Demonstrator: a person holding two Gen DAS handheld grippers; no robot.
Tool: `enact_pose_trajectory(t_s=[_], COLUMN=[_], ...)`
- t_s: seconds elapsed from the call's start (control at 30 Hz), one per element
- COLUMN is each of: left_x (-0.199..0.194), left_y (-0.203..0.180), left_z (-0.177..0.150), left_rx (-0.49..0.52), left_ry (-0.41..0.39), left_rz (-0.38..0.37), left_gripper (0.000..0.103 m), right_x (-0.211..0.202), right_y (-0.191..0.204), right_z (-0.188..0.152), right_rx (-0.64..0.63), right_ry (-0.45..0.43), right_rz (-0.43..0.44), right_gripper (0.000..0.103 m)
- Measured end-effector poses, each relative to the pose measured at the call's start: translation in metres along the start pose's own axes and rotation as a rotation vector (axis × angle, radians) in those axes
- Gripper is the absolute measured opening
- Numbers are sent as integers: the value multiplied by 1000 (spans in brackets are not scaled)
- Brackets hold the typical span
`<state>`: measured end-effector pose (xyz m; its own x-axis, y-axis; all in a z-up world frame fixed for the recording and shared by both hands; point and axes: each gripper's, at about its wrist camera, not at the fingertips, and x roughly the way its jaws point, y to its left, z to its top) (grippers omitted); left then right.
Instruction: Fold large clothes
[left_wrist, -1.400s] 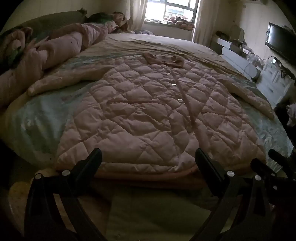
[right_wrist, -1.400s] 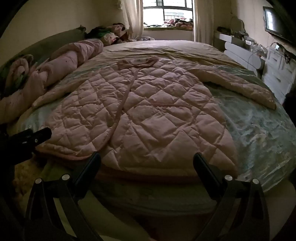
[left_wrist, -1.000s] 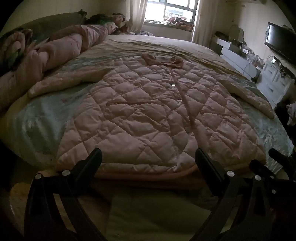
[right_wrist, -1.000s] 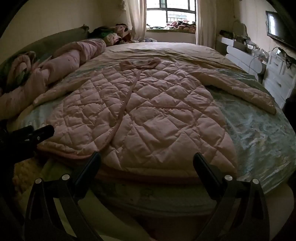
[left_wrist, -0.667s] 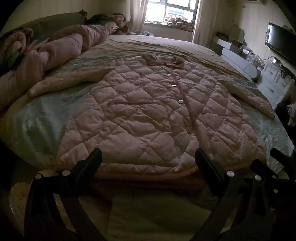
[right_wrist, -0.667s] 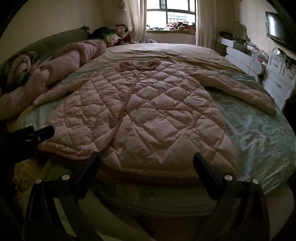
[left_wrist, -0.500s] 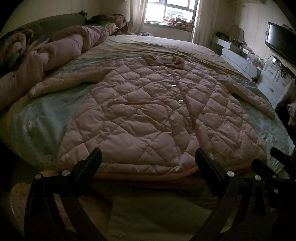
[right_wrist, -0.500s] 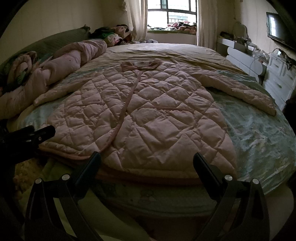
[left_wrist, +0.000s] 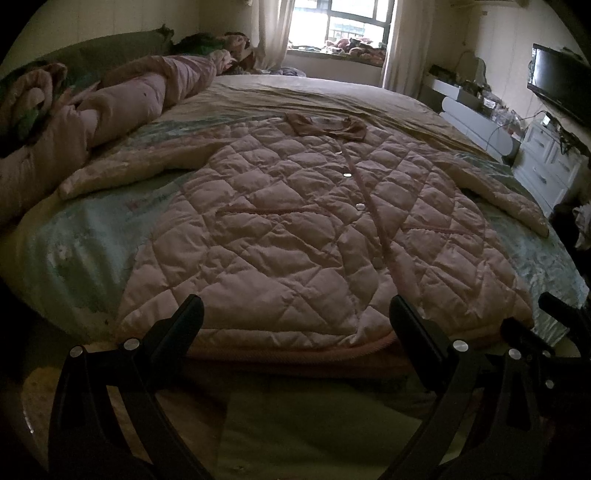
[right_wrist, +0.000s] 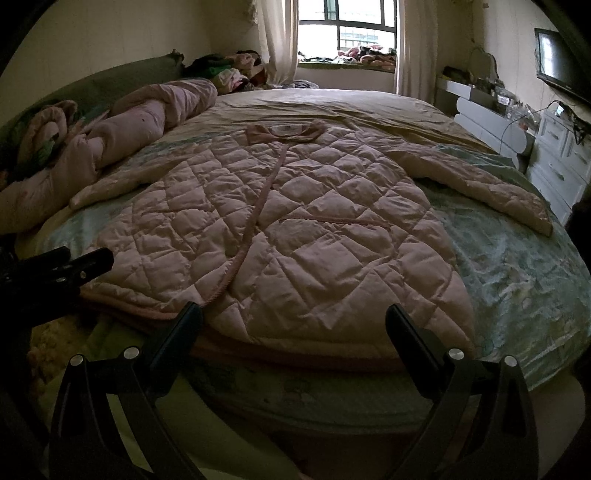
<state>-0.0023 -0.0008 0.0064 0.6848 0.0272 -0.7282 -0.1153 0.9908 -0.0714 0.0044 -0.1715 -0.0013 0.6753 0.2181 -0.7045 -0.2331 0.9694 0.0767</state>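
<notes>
A large pink quilted coat (left_wrist: 295, 229) lies spread flat on the bed, collar far, hem near, sleeves out to both sides. It also shows in the right wrist view (right_wrist: 314, 236). My left gripper (left_wrist: 295, 314) is open and empty just short of the hem near the bed's front edge. My right gripper (right_wrist: 293, 317) is open and empty at the hem, to the right of the left one. The left gripper's fingers (right_wrist: 74, 266) show at the left of the right wrist view.
A rolled pink duvet (left_wrist: 122, 103) lies along the bed's left side. The bed sheet (right_wrist: 517, 266) is pale green. White drawers (right_wrist: 561, 162) and a wall TV (left_wrist: 557, 81) stand at the right. A window (right_wrist: 347, 33) is at the far end.
Both grippers have crept slightly forward and upward towards the coat's hem. The coat has not moved and both grippers stay open.
</notes>
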Motion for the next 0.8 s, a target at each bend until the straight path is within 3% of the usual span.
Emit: enact_pose_trajectory(t_s=[0.8], left_x=[-3], left_y=[0], left_z=[4], left_rx=[5], left_ry=[-11], left_rz=[20], left_gripper=[94], right_x=[0], right_y=[-1], right_z=[2], right_rx=[-3], right_ry=[6], right_rz=[12], right_gripper=[99])
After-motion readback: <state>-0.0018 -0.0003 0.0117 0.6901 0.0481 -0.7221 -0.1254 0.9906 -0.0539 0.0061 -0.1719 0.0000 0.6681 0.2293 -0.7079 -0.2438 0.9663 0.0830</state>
